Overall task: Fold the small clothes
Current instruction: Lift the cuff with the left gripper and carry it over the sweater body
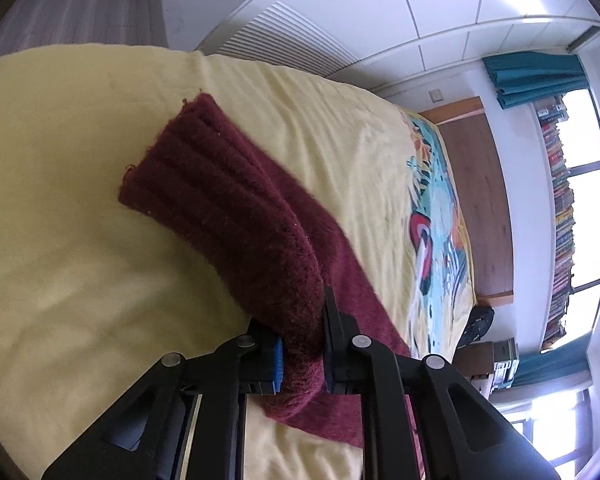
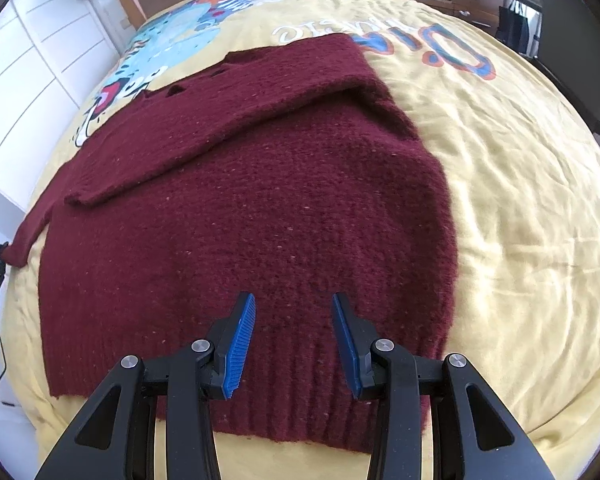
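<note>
Left claw (image 1: 302, 354): I'm clamping it on the sweater's sleeve (image 1: 228, 200), cuff hanging past the pads.
Right claw (image 2: 294, 346): I'm holding it wide apart, gripping nothing, over the hem.
Sweater (image 2: 260, 208): lying flat on the yellow bedsheet (image 2: 520, 200), one sleeve folded across.

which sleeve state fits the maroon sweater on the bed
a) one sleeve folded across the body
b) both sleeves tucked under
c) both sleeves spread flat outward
a: one sleeve lies folded across the sweater; the left hand-held gripper clamps the other sleeve.
</note>
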Demonstrator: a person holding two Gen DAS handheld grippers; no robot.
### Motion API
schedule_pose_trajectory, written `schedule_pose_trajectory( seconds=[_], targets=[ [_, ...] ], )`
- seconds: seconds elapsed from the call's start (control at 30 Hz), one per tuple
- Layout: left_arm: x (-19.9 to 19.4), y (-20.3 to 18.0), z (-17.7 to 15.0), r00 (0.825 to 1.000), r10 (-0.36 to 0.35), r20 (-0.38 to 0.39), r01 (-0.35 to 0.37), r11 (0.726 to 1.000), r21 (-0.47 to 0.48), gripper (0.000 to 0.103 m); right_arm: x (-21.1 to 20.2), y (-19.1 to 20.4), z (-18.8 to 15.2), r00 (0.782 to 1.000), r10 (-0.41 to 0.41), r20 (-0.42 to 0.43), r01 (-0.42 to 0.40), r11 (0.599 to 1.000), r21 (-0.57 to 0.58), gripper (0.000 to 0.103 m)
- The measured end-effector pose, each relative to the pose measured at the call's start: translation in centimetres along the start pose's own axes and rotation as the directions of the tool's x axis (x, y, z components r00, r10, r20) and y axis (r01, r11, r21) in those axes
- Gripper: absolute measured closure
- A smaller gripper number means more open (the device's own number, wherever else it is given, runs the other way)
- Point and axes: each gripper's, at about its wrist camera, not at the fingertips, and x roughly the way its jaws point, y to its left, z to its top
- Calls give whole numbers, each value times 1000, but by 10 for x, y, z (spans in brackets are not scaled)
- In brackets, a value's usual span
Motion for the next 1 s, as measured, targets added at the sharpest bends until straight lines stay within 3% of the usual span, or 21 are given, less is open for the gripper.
schedule_pose_trajectory(
  seconds=[0.47, 1.0],
  targets=[
    [17, -96, -43, 998, -59, -32, 62, 993, 105, 92, -17, -50, -13, 999, -7, 37, 5, 999, 46, 62],
    [59, -232, -151, 972, -149, -182, 192, 949, 250, 92, -33, -114, -44, 997, 30, 77, -40, 990, 133, 62]
  ],
)
